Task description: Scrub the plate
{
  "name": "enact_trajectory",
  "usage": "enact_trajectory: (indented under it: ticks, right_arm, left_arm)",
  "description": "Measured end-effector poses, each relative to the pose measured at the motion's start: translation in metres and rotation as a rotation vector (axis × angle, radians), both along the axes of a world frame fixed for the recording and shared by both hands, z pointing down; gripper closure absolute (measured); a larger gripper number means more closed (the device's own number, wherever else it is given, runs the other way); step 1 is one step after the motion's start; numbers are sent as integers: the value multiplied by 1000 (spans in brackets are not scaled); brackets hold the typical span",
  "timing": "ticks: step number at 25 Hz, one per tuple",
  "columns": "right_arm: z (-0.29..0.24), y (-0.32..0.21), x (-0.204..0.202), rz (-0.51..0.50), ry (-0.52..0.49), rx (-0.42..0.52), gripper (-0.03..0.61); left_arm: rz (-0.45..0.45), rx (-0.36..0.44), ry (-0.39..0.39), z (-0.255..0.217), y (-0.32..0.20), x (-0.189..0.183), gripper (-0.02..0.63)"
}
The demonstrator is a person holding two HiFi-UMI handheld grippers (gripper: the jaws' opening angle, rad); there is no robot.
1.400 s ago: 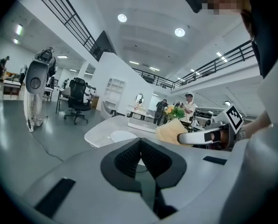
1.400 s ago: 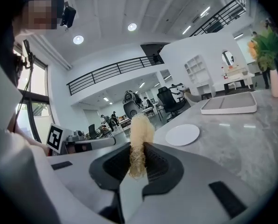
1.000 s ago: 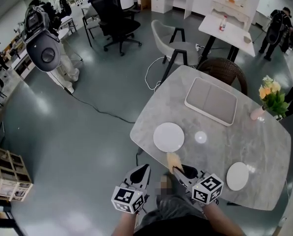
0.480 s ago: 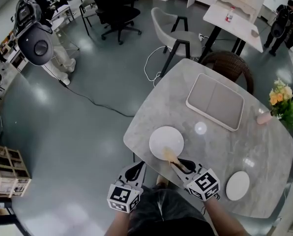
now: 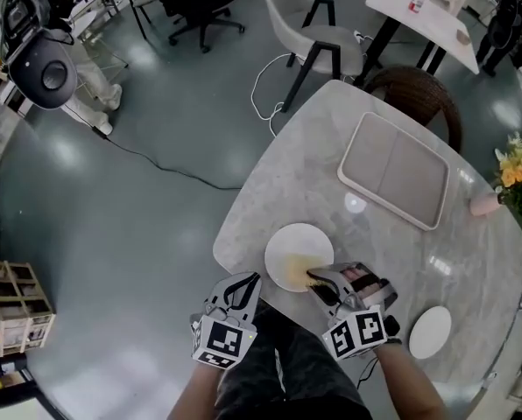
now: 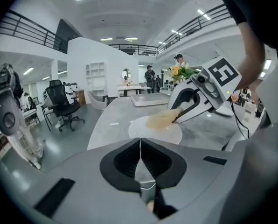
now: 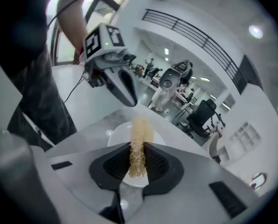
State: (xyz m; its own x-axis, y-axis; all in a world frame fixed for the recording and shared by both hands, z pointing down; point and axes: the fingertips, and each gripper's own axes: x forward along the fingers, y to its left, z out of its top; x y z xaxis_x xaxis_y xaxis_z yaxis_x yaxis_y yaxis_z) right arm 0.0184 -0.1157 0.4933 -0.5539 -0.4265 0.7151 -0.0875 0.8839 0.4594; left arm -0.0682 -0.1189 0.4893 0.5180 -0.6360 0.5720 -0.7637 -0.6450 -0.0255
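A round white plate (image 5: 300, 241) lies near the marble table's near edge. My right gripper (image 5: 317, 279) is shut on a tan fibrous scrubber (image 5: 297, 272), whose free end rests on the plate's near part. In the right gripper view the scrubber (image 7: 140, 136) sticks out between the pads over the plate (image 7: 114, 135). My left gripper (image 5: 246, 283) hangs just off the table edge, left of the plate, shut and empty. The left gripper view shows its jaws (image 6: 140, 143) closed, with the plate (image 6: 143, 130) and the scrubber (image 6: 160, 121) ahead.
A grey tray (image 5: 394, 180) lies at the table's far side and a smaller white plate (image 5: 430, 332) at the near right. Flowers in a pink vase (image 5: 517, 178) stand at the right edge. Chairs and a cable are on the floor beyond.
My right gripper has carried the scrubber from the plate's near rim onto the plate. The left gripper stays shut beside the table edge.
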Motion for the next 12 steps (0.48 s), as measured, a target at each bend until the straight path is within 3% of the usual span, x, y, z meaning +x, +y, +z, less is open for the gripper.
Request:
enact_trajectory:
  ticks: [6, 12]
  right_arm:
    - [18, 0, -2, -118, 191, 111, 508]
    - [30, 4, 1, -278, 307, 222, 508]
  left_arm:
    - [154, 11, -170, 17, -10, 6, 601]
    - [275, 63, -357, 33, -22, 5, 601]
